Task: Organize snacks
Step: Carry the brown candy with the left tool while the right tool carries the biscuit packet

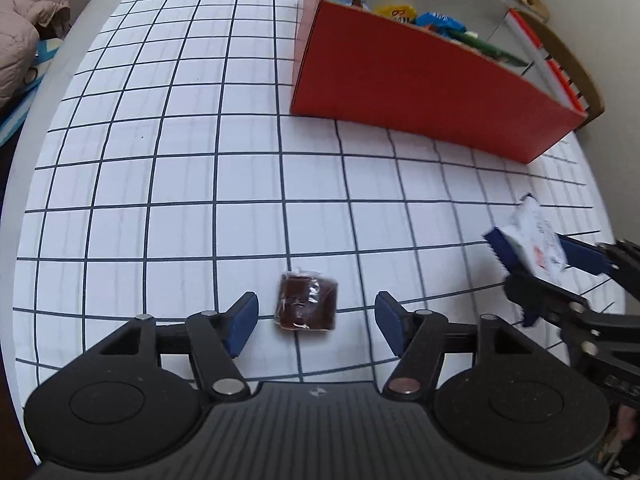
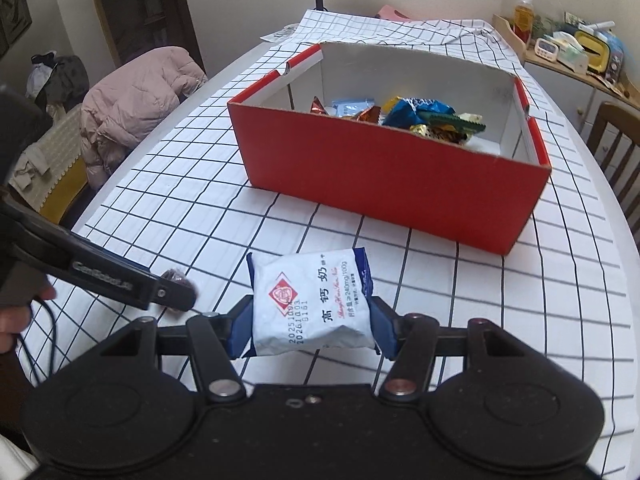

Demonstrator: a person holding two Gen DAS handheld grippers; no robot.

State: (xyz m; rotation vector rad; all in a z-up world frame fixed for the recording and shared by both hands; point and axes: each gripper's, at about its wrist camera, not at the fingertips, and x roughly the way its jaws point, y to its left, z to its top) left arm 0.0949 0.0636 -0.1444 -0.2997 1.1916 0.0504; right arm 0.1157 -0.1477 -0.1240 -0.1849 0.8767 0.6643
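Note:
A small brown wrapped snack lies on the checked tablecloth between the open fingers of my left gripper, untouched. My right gripper is shut on a white and blue snack packet and holds it above the cloth; it also shows at the right edge of the left wrist view. The red cardboard box stands farther back with several wrapped snacks inside. The brown snack shows partly behind the left gripper's finger in the right wrist view.
The table has a rounded white edge. A pink padded jacket hangs on a chair at the left. A wooden chair stands at the right. A shelf with bottles and clutter is at the back right.

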